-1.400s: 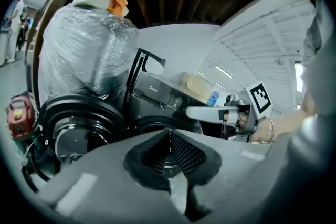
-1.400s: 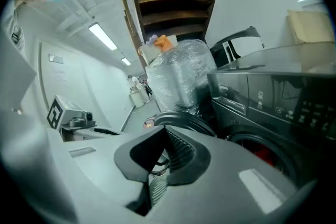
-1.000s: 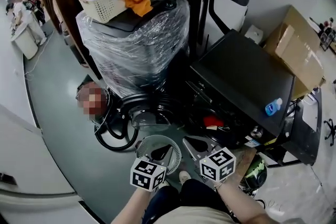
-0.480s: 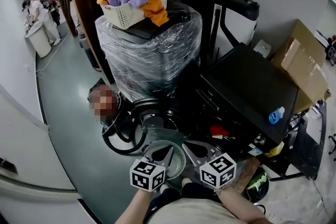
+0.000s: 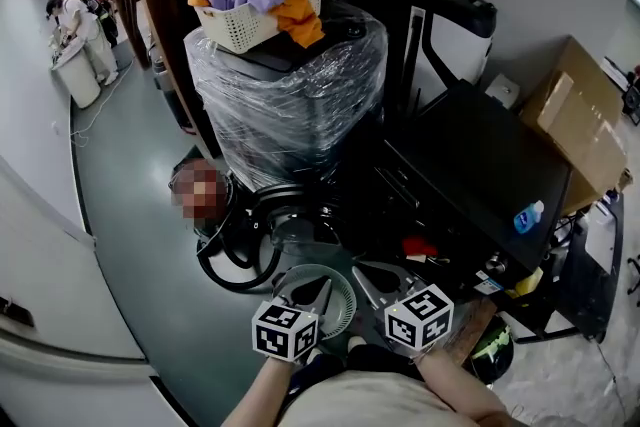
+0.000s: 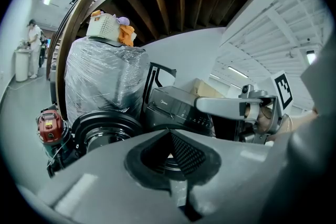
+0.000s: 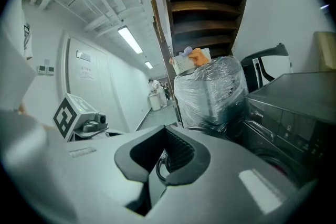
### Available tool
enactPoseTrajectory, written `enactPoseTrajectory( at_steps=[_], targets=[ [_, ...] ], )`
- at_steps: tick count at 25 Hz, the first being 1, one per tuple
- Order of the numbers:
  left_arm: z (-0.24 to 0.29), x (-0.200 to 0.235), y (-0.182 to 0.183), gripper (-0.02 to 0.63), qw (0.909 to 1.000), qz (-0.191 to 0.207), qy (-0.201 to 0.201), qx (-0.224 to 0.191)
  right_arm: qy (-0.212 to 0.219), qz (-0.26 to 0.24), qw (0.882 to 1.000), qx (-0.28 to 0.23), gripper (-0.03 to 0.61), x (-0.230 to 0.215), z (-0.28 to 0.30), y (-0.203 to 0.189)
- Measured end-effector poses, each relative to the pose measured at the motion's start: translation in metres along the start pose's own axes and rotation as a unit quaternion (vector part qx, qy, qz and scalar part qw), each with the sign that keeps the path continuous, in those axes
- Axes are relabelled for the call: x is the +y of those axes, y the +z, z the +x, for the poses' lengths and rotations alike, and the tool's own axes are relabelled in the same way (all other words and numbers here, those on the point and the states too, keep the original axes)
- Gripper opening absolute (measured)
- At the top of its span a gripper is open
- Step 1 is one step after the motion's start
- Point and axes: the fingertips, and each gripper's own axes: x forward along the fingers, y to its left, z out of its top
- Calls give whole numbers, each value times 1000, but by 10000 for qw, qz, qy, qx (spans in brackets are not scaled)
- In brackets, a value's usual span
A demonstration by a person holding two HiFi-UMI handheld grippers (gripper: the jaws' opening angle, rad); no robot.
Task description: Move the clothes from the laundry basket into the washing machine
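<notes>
Fingers [image 6: 187, 153] together: left gripper [image 6: 169, 135], right gripper [image 7: 165, 131]; one basket [image 5: 238, 28], two garments [image 5: 298, 13].

A small pale brand word on the front panel of the dark grey front-loading washing machine [image 6: 173, 107] seems to read "Midea", though it is too small to be certain. The white wall sign [image 7: 84, 56], well to the left of that machine, is too small to read.
</notes>
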Motion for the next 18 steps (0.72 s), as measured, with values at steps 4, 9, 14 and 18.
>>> enactPoseTrajectory(
  at_steps=[4,9,14,18],
  targets=[
    [1,-1,2,0,10000,46,-32,12,42,29,10000,72,28,0,1,-4],
    [2,-2,2,0,9999,37,-98,11,79,249,9996,120,28,1,2,-8],
    [6,-6,4,0,9998,33,-192,26,105,281,9995,104,28,0,2,-7],
    [8,-7,3,0,9997,53,-239,51,108,320,9994,92,28,-2,1,-8]
  ],
)
